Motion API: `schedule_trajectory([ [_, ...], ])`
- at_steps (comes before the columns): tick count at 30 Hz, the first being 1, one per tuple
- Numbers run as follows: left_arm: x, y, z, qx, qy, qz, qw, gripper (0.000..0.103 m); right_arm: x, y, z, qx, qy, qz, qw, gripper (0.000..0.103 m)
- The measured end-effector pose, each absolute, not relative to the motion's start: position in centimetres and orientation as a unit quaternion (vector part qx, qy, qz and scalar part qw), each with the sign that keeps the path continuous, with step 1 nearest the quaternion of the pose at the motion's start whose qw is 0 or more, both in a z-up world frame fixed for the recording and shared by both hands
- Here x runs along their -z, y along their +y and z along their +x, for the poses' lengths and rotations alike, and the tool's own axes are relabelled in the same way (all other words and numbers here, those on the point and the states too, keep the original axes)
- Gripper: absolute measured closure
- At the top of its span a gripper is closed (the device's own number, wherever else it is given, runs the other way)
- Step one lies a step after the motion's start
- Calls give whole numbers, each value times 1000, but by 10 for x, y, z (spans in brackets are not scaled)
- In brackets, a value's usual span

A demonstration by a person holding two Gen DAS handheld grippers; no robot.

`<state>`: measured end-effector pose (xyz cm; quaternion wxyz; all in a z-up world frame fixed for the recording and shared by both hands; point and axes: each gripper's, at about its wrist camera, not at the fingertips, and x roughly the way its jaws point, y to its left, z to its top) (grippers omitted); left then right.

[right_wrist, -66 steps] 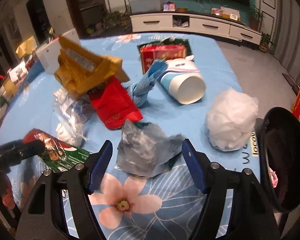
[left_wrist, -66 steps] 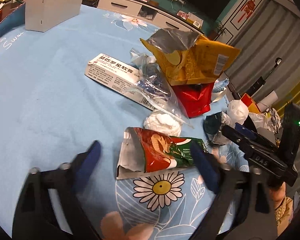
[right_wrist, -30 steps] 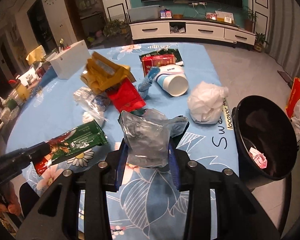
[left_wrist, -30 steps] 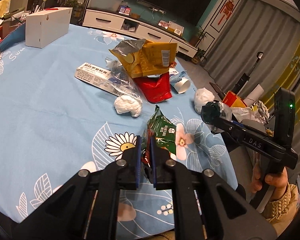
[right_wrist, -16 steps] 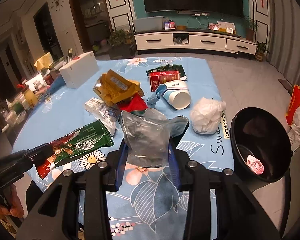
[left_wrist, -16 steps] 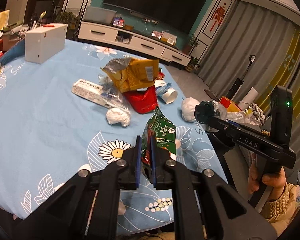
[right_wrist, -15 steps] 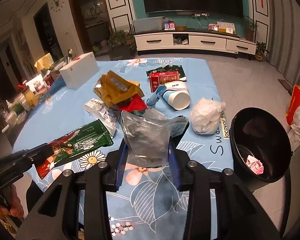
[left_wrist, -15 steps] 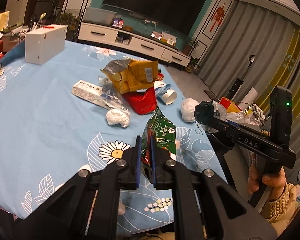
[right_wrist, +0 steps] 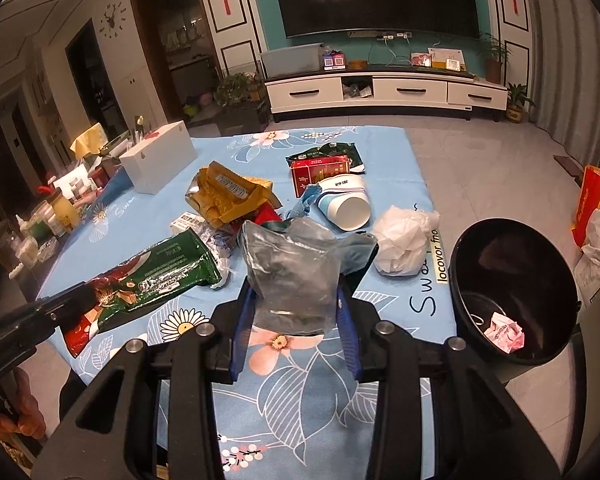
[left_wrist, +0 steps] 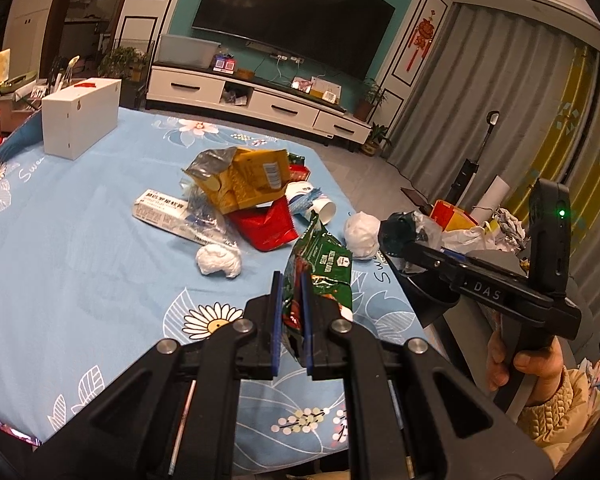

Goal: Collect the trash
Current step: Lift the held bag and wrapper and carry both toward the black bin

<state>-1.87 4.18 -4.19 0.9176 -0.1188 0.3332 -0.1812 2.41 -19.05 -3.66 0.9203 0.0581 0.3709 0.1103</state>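
Beside tabletop [right_wrist: 340,400]: black bin [right_wrist: 512,292], only one crumpled scrap inside. Clenched on green wrapper [left_wrist: 320,268]: left tongs [left_wrist: 291,320]. Clenched on grey bag [right_wrist: 292,276]: right tongs [right_wrist: 296,328], near the bin. Left on tabletop: yellow bag [right_wrist: 228,196], cup [right_wrist: 346,204], white wad [right_wrist: 404,240].

The left gripper [left_wrist: 290,320], a black two-finger tool with blue pads, points forward and downward, its jaws pressed nearly together on a thin green-and-red snack wrapper [left_wrist: 320,268] lifted clear of the surface. The right gripper [right_wrist: 296,320], of the same black build with blue pads, tilts downward too, its jaws partly apart and clamped on a crumpled silvery-grey plastic bag [right_wrist: 296,276]. A bare hand [left_wrist: 516,364] in a yellow quilted sleeve [left_wrist: 556,412] grips the right tool's handle.
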Motion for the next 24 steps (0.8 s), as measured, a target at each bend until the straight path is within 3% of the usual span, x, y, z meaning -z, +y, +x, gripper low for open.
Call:
schedule_trajectory([
  [24,22,6,-14,198,317,-83,924,93,31,-226,20,-102,345,97,928,64],
])
